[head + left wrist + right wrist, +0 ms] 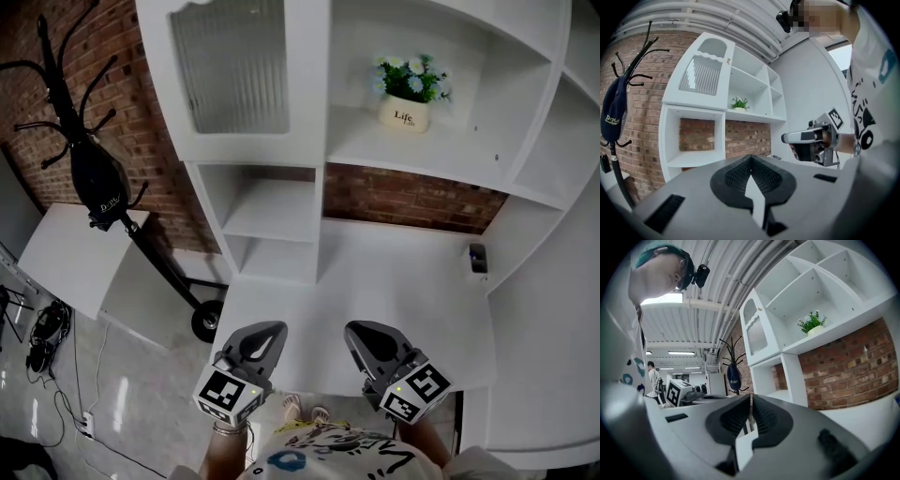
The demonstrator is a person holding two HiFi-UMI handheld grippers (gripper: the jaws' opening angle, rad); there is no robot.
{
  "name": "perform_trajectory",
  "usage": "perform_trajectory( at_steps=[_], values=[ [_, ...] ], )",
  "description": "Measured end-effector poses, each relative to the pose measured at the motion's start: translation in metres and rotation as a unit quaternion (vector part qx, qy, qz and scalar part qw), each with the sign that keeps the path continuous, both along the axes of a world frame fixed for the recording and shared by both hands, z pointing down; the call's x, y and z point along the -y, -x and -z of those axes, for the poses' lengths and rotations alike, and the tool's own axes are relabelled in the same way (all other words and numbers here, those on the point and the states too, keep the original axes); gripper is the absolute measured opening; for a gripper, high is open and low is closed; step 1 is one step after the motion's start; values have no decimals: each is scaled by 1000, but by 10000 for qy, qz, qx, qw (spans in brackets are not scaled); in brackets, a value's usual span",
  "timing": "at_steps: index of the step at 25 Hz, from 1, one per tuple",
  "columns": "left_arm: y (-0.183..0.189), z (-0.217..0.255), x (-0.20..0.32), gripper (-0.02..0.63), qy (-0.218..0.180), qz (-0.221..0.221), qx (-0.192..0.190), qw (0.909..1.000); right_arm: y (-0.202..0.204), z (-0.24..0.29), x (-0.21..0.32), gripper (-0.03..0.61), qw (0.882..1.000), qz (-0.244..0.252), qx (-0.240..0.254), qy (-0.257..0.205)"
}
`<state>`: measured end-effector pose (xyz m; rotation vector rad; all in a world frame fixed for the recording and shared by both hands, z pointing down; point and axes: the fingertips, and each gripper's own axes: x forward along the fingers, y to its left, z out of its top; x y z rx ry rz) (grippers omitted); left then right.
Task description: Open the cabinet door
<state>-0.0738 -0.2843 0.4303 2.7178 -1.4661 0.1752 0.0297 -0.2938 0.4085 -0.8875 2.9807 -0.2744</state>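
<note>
The cabinet door point(230, 66) is white with a ribbed glass pane and stands closed at the upper left of the white shelf unit; it also shows as the door point(701, 75) and the door point(757, 336) in the two gripper views. A small knob point(727, 60) sits on its right edge. My left gripper point(270, 330) and right gripper point(360, 332) hover side by side over the desk's near edge, well short of the door. Both are shut with nothing between the pads. The left gripper point(751, 157) points at the open cubby below the door. The right gripper point(751, 397) points level toward the shelves.
A potted plant point(408, 94) stands on the shelf right of the door. A small dark device point(478, 258) lies at the far right of the white desk point(375, 272). A black coat stand with a dark cap point(98, 183) and a low white table point(75, 258) are at the left.
</note>
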Motion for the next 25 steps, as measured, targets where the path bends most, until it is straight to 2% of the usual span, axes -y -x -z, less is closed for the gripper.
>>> perform_trajectory(
  at_steps=[8, 18, 21, 25],
  values=[
    [24, 23, 34, 14, -264, -160, 120, 9995, 20, 26, 34, 29, 9994, -147, 94, -311],
    [48, 63, 79, 14, -721, -332, 285, 9964, 39, 83, 98, 29, 9922, -433, 40, -1164],
    [57, 68, 94, 14, -720, -308, 283, 9965, 44, 102, 120, 29, 9901, -518, 121, -1296],
    [68, 62, 120, 14, -490, -290, 114, 9983, 47, 122, 157, 31, 9872, -841, 201, -1342]
  ],
)
